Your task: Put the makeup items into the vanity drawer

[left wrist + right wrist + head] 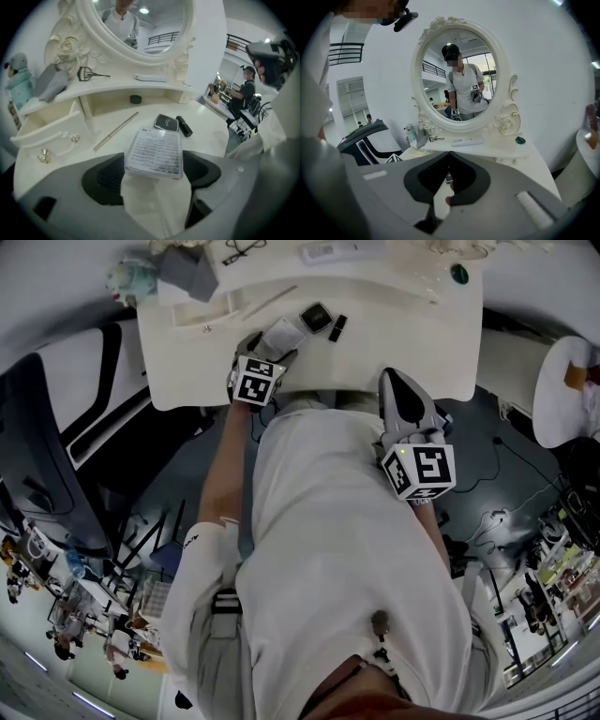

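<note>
Left gripper view: left tool (153, 165) grips packet (155, 146).

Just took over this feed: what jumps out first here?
The big oval mirror on the white vanity stands out first. Next, a printed box sits between the left tool's jaws, with a compact and lipstick just beyond it.

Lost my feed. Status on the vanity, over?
Left gripper shut on box. Right gripper shut, empty, held back. Compact, lipstick, pencil on tabletop; pencil lies between box and drawer.
</note>
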`<action>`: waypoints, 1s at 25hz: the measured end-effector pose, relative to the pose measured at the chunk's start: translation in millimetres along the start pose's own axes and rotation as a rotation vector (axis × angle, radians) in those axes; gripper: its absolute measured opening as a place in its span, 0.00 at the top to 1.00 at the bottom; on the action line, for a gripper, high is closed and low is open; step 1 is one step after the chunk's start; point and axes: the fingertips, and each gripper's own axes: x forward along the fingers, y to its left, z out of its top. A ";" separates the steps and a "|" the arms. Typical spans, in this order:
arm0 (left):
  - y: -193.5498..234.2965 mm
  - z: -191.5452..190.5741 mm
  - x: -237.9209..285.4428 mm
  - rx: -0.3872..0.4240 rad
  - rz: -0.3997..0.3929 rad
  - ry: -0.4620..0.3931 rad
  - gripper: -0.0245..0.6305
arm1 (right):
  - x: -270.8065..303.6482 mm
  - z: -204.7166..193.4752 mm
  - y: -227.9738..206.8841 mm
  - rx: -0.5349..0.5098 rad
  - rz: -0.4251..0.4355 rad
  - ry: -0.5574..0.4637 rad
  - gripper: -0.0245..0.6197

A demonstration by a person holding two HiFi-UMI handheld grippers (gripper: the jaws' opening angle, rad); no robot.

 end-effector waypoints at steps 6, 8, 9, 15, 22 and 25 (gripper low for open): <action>16.3 18.7 -49.6 -0.127 0.075 -0.131 0.36 | 7.4 0.2 11.4 -0.018 0.044 0.008 0.95; 26.6 23.9 -64.7 -0.153 0.109 -0.156 0.37 | 9.7 0.0 15.9 -0.023 0.060 0.008 0.95; 33.0 25.4 -71.5 -0.166 0.127 -0.162 0.37 | 10.8 -0.2 18.0 -0.024 0.067 0.008 0.95; 109.2 27.8 -131.1 -0.308 0.424 -0.251 0.95 | 15.9 1.5 27.2 -0.030 0.094 0.003 0.95; 79.1 -31.7 -75.9 -0.239 0.262 -0.076 0.63 | 16.9 6.8 28.2 -0.033 0.082 -0.007 0.95; 54.9 -40.6 -57.0 -0.179 0.235 -0.018 0.53 | 17.2 6.5 26.4 -0.033 0.071 -0.003 0.95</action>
